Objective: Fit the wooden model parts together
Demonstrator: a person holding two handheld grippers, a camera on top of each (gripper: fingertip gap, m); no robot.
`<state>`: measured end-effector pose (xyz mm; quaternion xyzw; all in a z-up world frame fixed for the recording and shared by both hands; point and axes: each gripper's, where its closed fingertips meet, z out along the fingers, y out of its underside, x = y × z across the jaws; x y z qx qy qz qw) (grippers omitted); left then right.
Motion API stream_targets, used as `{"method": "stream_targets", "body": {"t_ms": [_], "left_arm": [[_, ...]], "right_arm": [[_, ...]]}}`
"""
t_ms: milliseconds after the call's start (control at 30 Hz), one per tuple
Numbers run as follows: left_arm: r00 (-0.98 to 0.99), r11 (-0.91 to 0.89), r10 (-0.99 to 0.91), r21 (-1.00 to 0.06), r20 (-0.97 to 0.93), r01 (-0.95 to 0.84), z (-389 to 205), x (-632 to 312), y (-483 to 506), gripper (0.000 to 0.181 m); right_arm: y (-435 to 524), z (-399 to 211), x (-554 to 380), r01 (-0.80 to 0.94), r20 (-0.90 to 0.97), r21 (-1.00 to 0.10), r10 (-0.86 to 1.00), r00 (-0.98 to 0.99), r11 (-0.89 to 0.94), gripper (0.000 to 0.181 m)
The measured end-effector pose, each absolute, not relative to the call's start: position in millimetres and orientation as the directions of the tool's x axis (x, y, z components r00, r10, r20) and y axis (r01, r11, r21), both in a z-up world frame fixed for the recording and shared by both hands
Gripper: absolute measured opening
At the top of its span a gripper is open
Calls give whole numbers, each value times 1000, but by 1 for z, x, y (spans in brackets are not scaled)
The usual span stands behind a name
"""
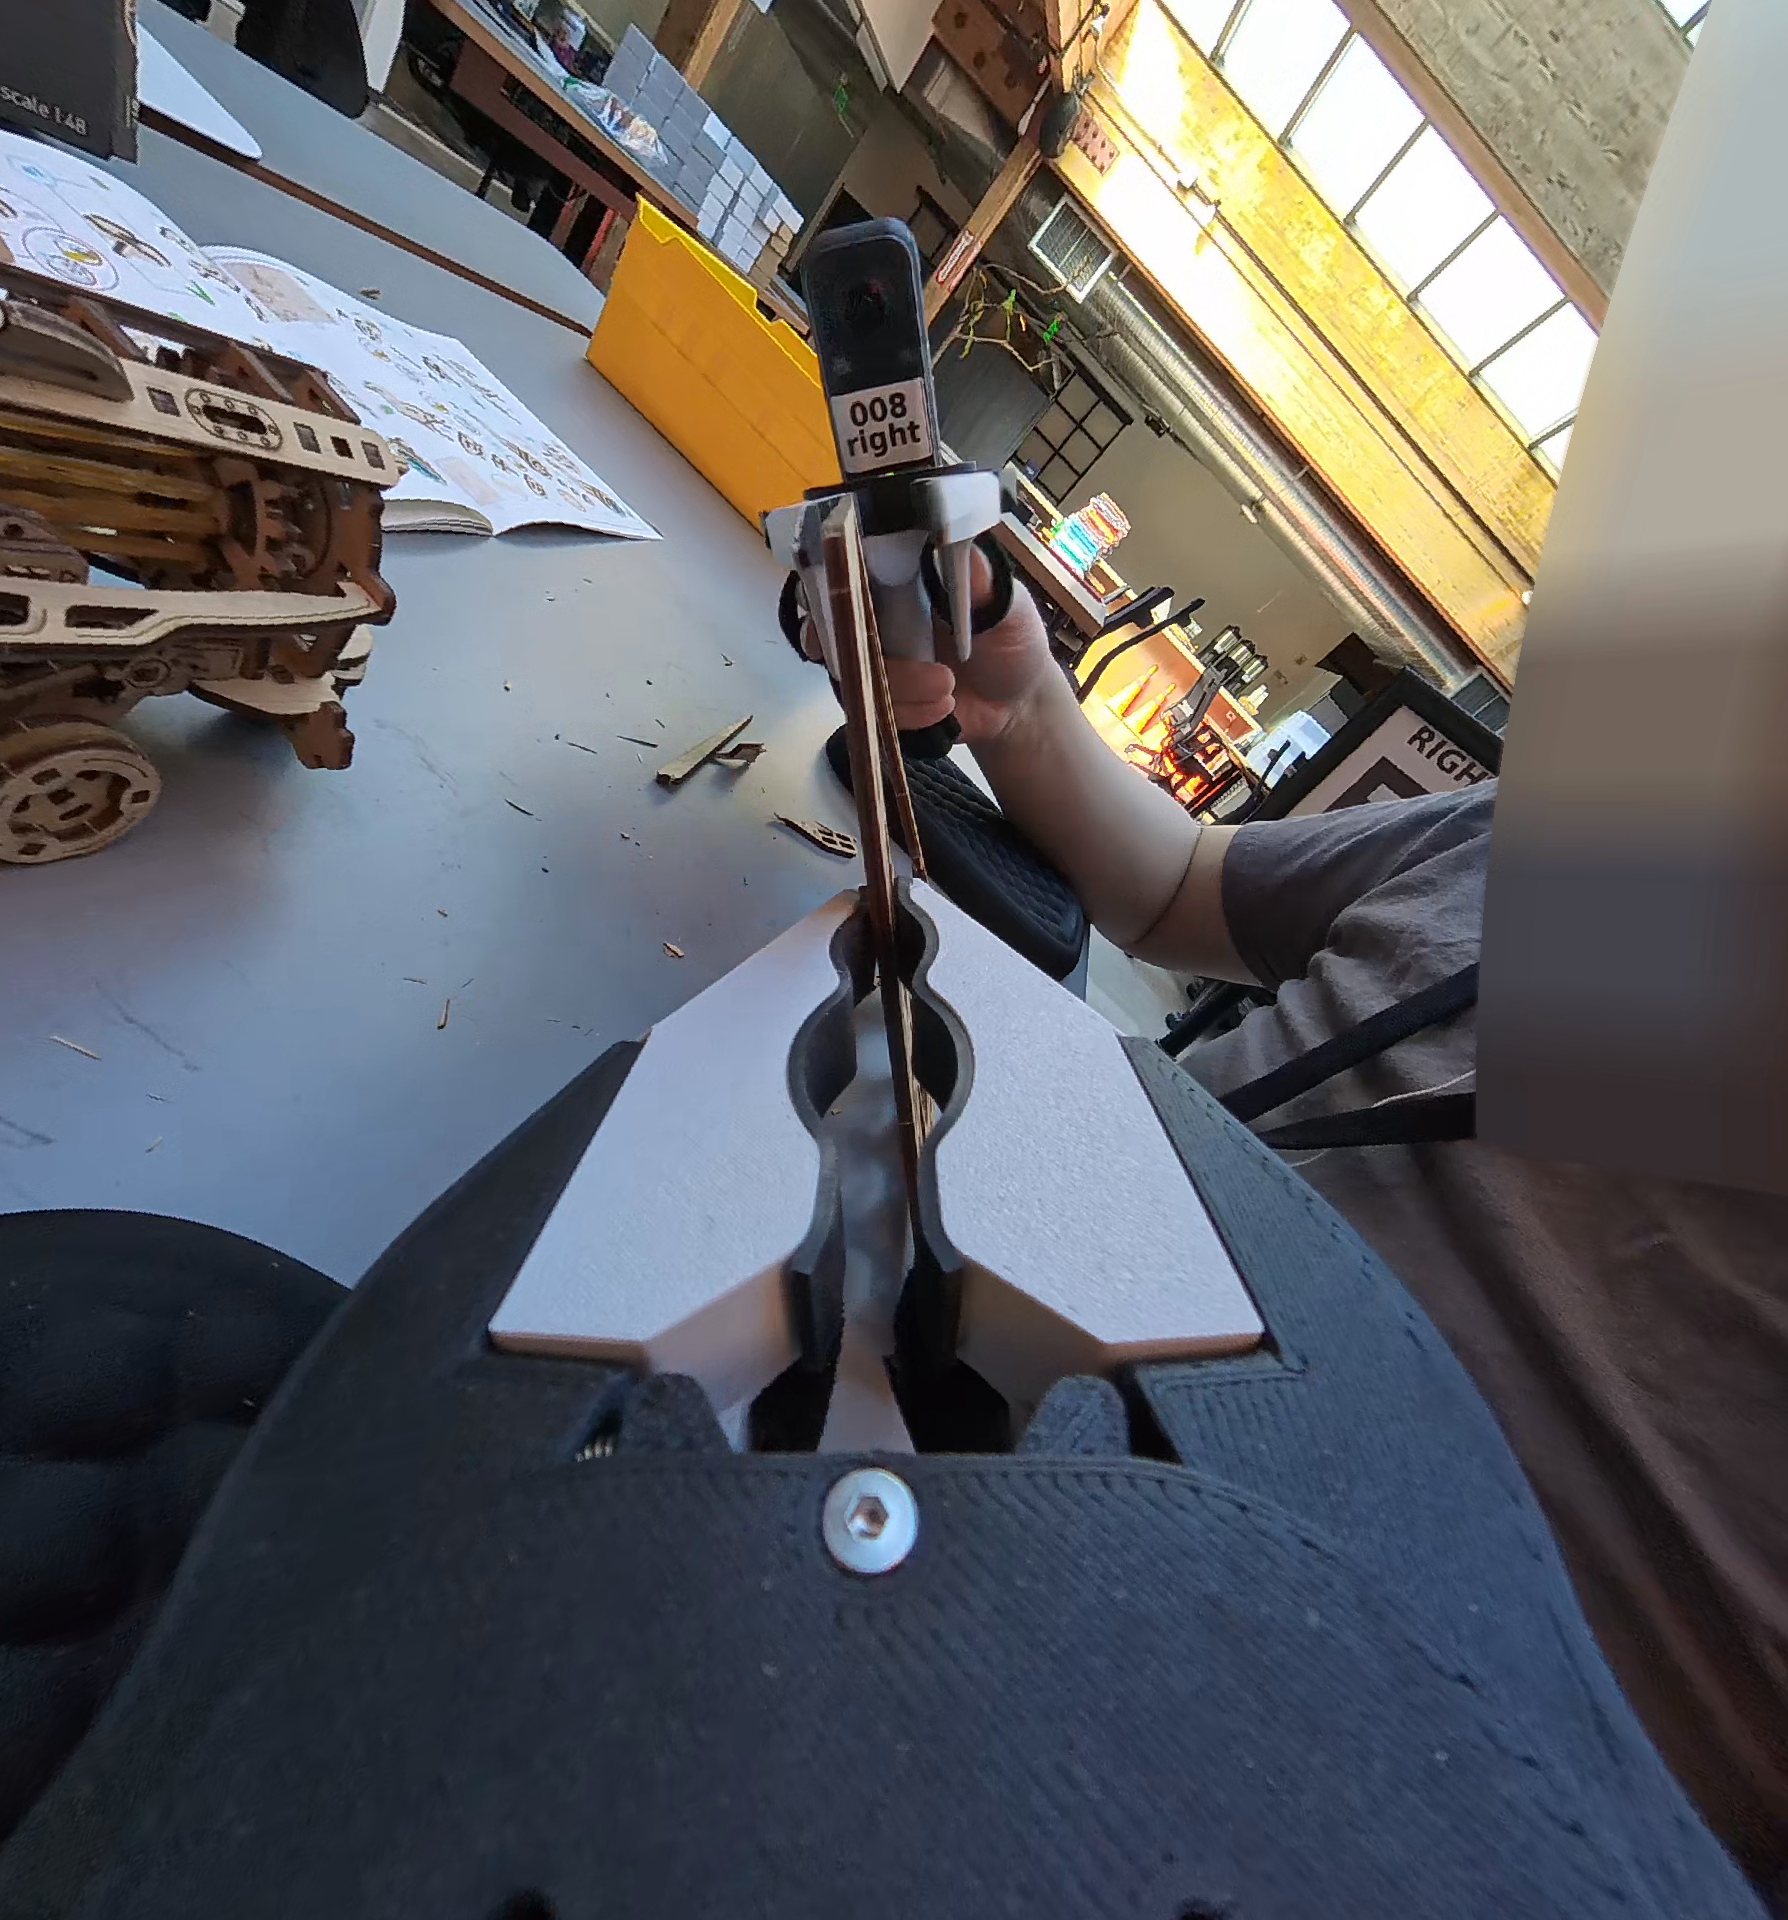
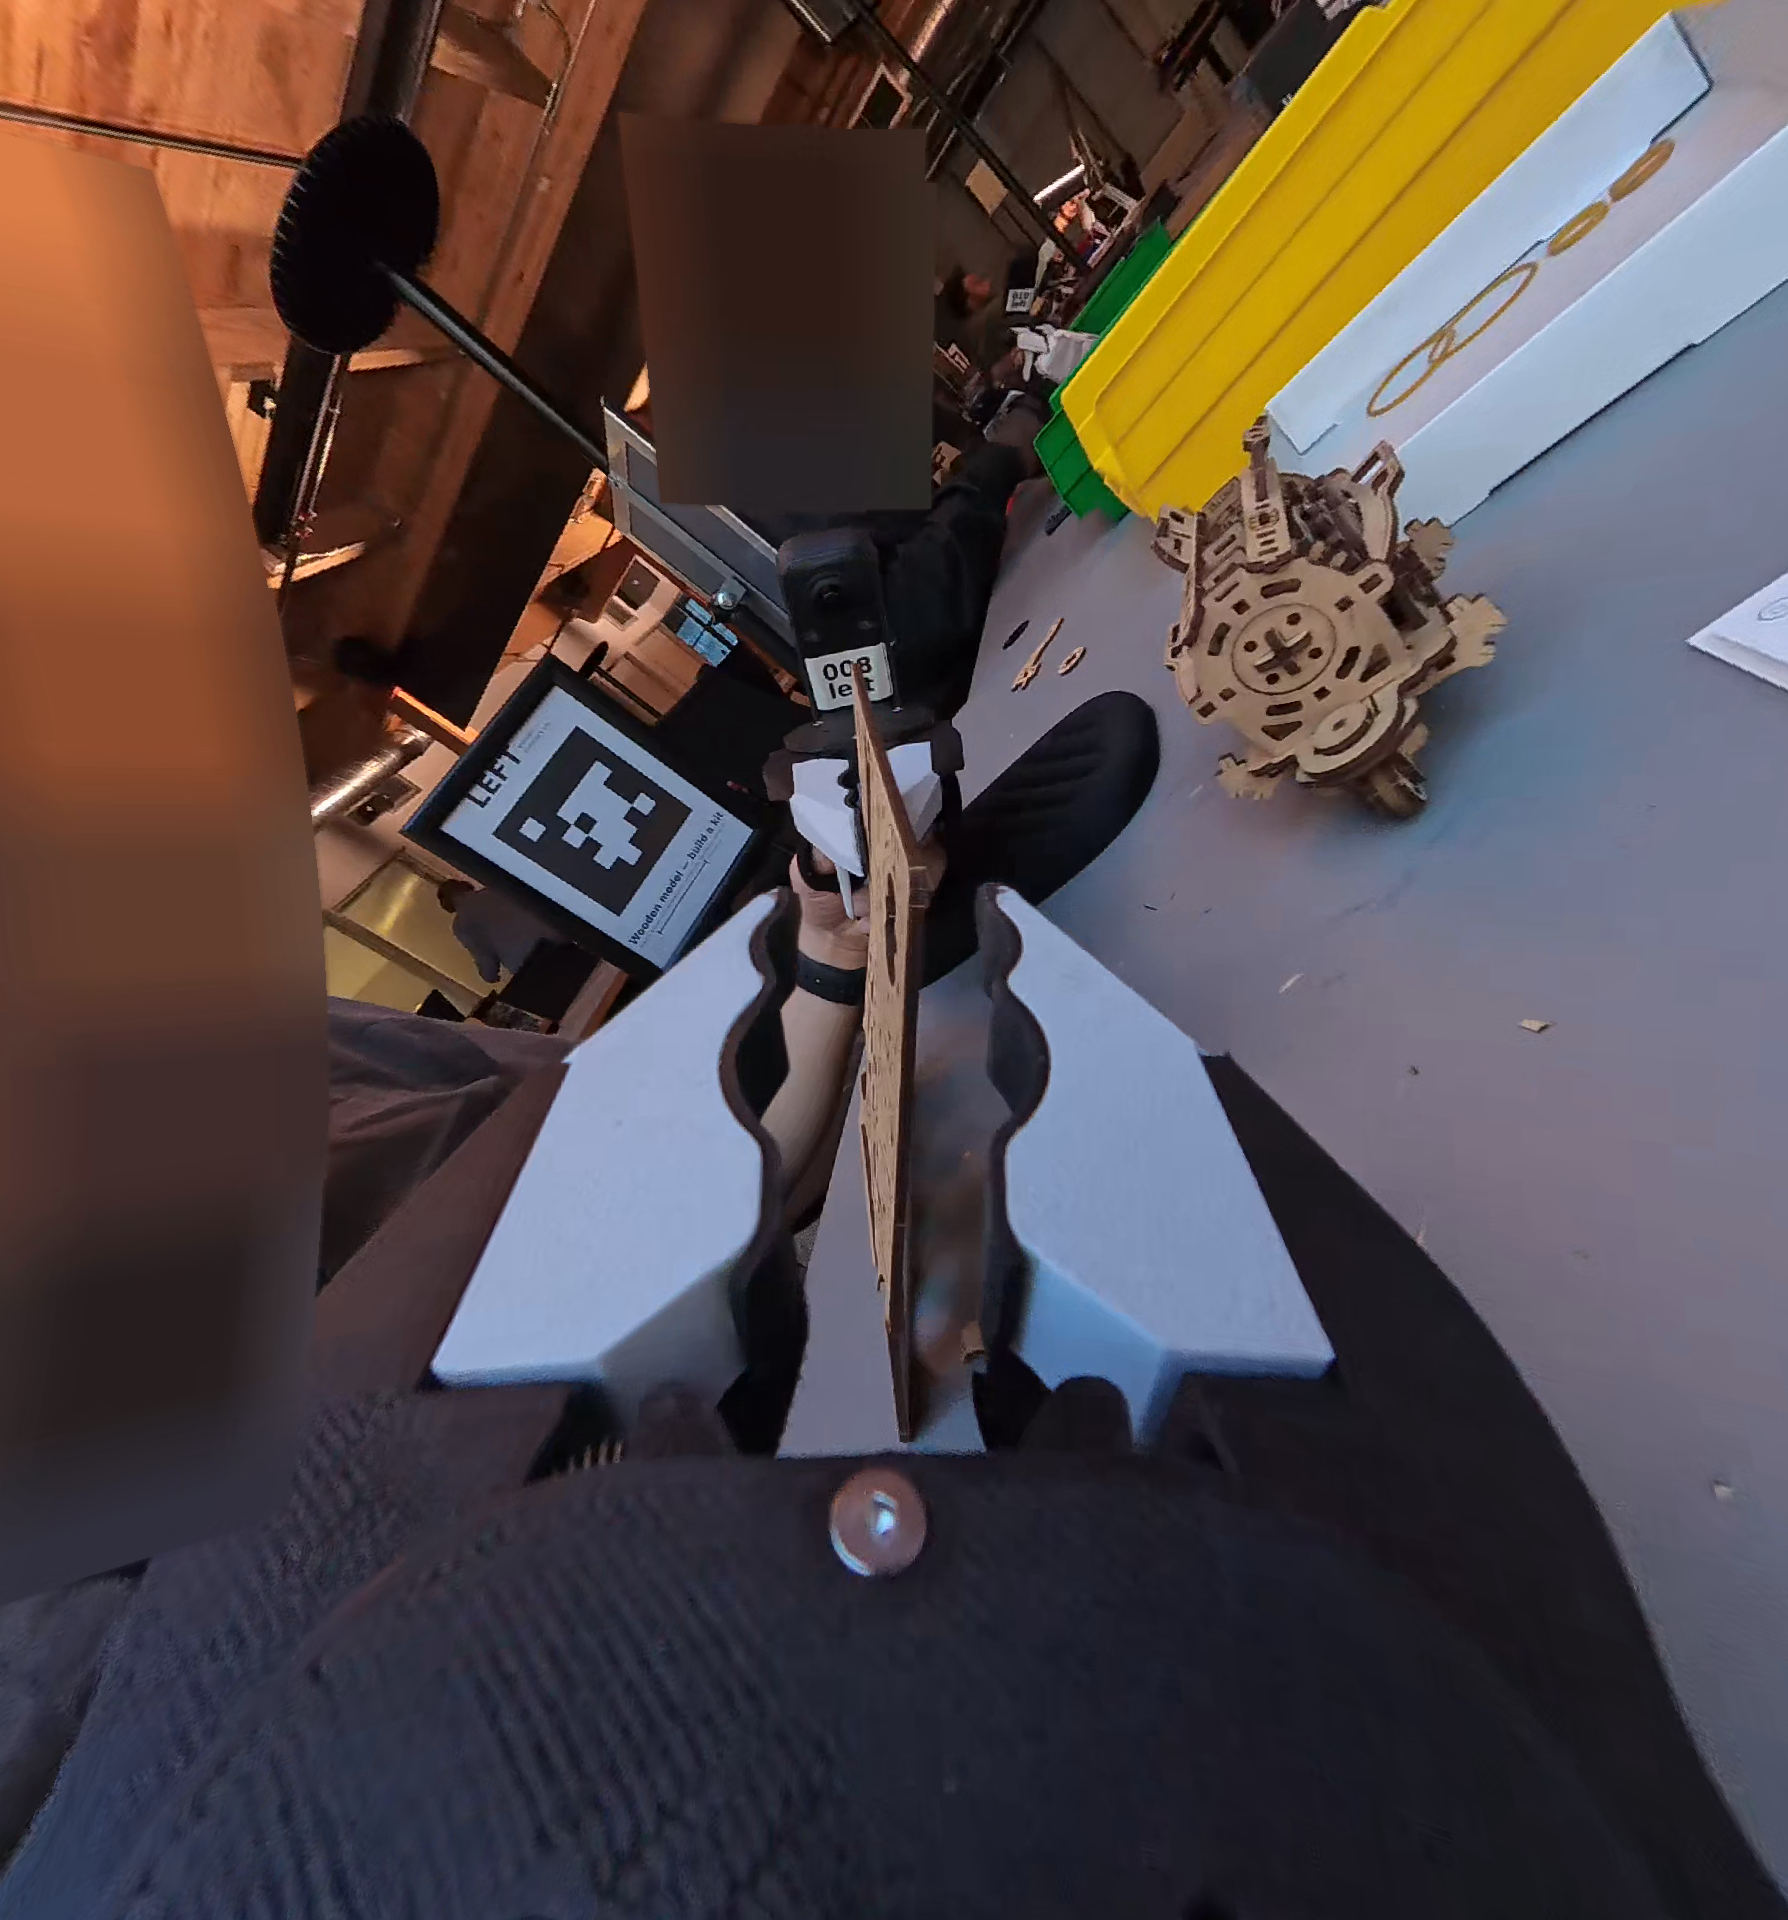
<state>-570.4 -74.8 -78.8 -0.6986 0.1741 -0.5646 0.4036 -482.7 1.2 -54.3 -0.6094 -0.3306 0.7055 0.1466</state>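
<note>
Left gripper [image 1: 885, 914]: jaws clenched on the near end of a thin wooden sheet [image 1: 874, 727], which runs edge-on straight out from between the fingertips.
Right gripper [image 2: 885, 935]: jaws spread wide; the same wooden sheet [image 2: 888, 1039] stands between them, apart from the left finger, and whether it touches the right finger cannot be told.
Sheet: flat laser-cut plywood with cut-outs, held up off the table, spanning from one gripper to the other.
Facing tool: each view shows the other gripper at the sheet's far end, a hand [image 1: 957, 675] wrapped on its handle.
Wooden model [image 1: 131, 520]: a part-built wheeled assembly on the grey table [image 1: 454, 883], well left of the left jaws.
Instruction booklet [image 1: 433, 416]: open, beyond the model.
Scraps [image 1: 708, 750]: small wood offcuts on the table, left of the sheet.
Yellow bin [image 1: 703, 364]: past the table edge, ahead of the jaws.
</note>
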Motion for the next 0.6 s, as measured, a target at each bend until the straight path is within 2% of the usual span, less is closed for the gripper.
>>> {"method": "stream_targets", "body": {"t_ms": [100, 133, 200, 233, 333, 400, 500, 600], "left_arm": [[286, -627, -692, -748, 663, 219, -79, -571, -75, 0], [269, -634, -689, -740, 673, 226, -77, -571, -75, 4], [225, -644, -685, -720, 693, 259, -72, -573, -76, 35], [204, -642, -683, -710, 701, 290, -68, -577, -75, 44], [226, -576, -691, -711, 687, 404, -53, -598, -65, 52], [336, -496, -698, -766, 632, 410, -44, -616, -58, 51], [521, -371, -702, -874, 485, 314, -23, -630, -49, 58], [574, -350, -746, -932, 337, 92, -8, -603, -38, 59]], "right_arm": [[-5, -55, -481, 222, -742, -669, 622, -250, -710, 2], [-5, -55, -480, 225, -747, -664, 614, -255, -714, 0], [-2, -59, -480, 219, -751, -659, 614, -242, -720, 0], [-1, -62, -479, 217, -750, -661, 618, -237, -719, 1], [-2, -63, -477, 218, -762, -645, 594, -258, -733, 0], [-2, -63, -477, 219, -752, -656, 604, -263, -722, 0], [-3, -62, -476, 214, -732, -679, 628, -265, -702, 1], [-3, -63, -475, 206, -714, -699, 651, -259, -685, 1]]}}
